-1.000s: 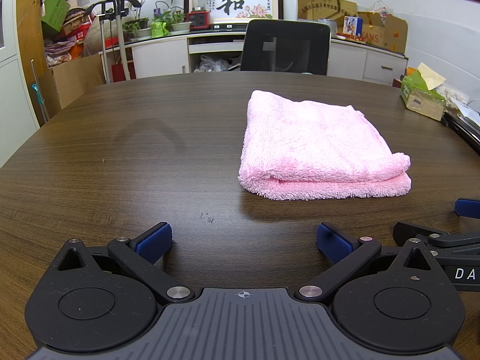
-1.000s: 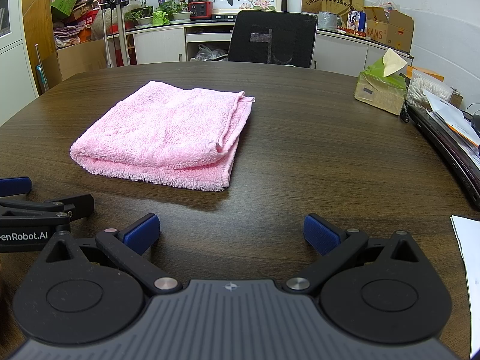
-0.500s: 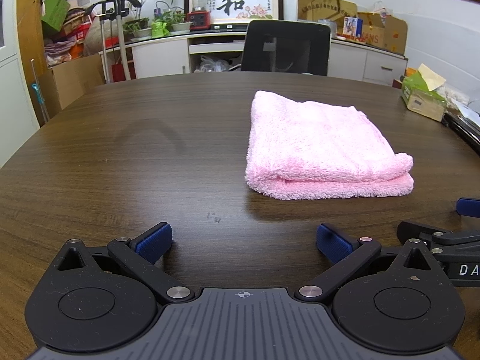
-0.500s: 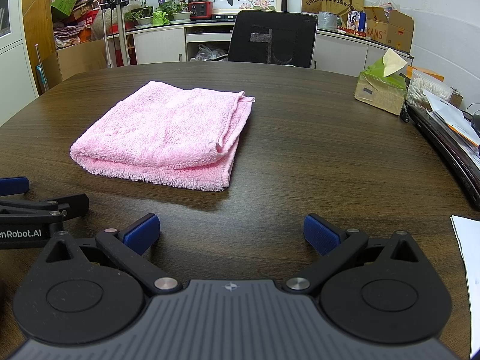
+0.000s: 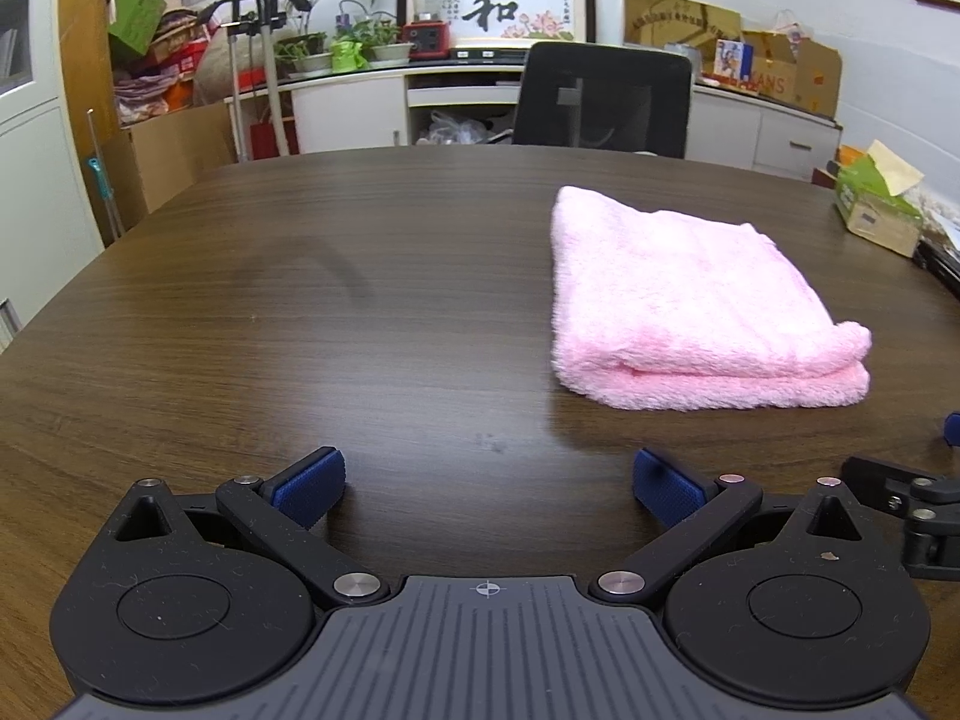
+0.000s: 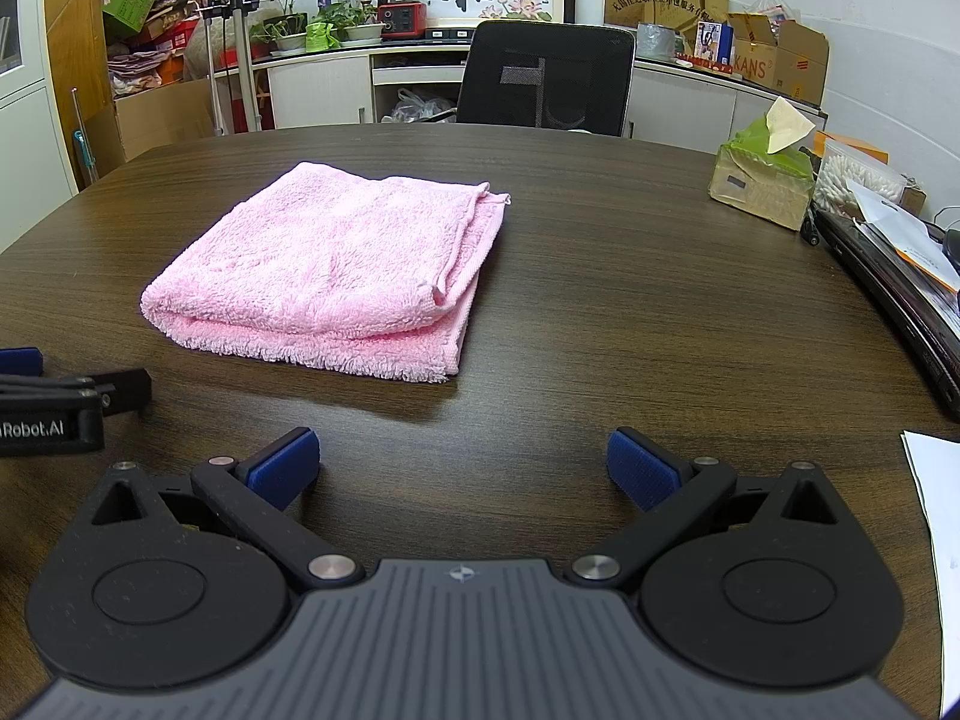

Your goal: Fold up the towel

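The left hand-held gripper (image 5: 487,483) is hovering low over the dark wood-grain tabletop (image 5: 360,324) with its two blue-padded fingers (image 5: 309,478) spread wide and gripping nothing; the right hand-held gripper (image 6: 462,468) is sitting likewise, its two blue pads (image 6: 642,468) standing wide apart over bare wood. Each wrist view is catching an edge of the other tool: the left view is showing part of the right hand-held gripper at its right border, and the right view is showing part of the left one at its left border, so the two are lying side by side at the near edge. One pink towel (image 5: 690,300) is lying folded on the tabletop, ahead of both tools and touching neither; in the left view it is lying to the right of centre, showing its rounded fold along the left side and two stacked layers at the near edge. Only the right view is showing the towel (image 6: 324,267) with its loose hemmed edges and a corner tab along the right side. One black office chair (image 6: 543,78) is standing behind the far rim. One green tissue box (image 6: 765,177) is resting at the far right of the tabletop; the right view alone is showing a dark flat case (image 6: 888,294) with papers upon it and one white sheet (image 6: 936,516) at the near right.
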A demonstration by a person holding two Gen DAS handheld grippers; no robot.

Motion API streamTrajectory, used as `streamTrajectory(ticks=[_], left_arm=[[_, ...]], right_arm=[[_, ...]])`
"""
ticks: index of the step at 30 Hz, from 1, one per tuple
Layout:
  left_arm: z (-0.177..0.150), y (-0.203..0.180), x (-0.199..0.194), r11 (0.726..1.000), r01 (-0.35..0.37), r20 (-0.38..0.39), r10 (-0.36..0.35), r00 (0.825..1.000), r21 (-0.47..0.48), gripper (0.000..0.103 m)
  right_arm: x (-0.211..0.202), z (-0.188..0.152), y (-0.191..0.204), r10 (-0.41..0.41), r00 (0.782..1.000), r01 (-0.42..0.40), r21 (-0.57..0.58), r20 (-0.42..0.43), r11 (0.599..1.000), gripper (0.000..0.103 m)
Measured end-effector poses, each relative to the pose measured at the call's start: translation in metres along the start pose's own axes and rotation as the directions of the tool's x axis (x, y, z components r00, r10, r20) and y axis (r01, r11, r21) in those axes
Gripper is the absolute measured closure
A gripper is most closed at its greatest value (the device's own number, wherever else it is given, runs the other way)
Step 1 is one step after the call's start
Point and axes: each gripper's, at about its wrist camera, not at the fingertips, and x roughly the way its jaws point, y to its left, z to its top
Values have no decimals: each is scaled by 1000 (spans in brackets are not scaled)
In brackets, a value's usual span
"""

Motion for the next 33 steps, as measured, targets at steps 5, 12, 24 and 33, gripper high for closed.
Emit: streamTrajectory(ticks=[5,12,24,33], left_arm=[[3,15,3,1000,-15,2,15,1000,-10,0],[8,45,7,997,-58,2,58,998,-52,0],[12,83,10,992,-95,3,95,995,-85,0],[14,90,13,994,-77,3,78,997,-72,0]], right_arm=[[0,0,-1,0,1000,0,0,0,1000,0],[1,0,-1,0,1000,0,0,0,1000,0],[0,0,-2,11,1000,-11,-10,0,1000,0],[5,6,-23,-41,999,41,41,2,998,0]])
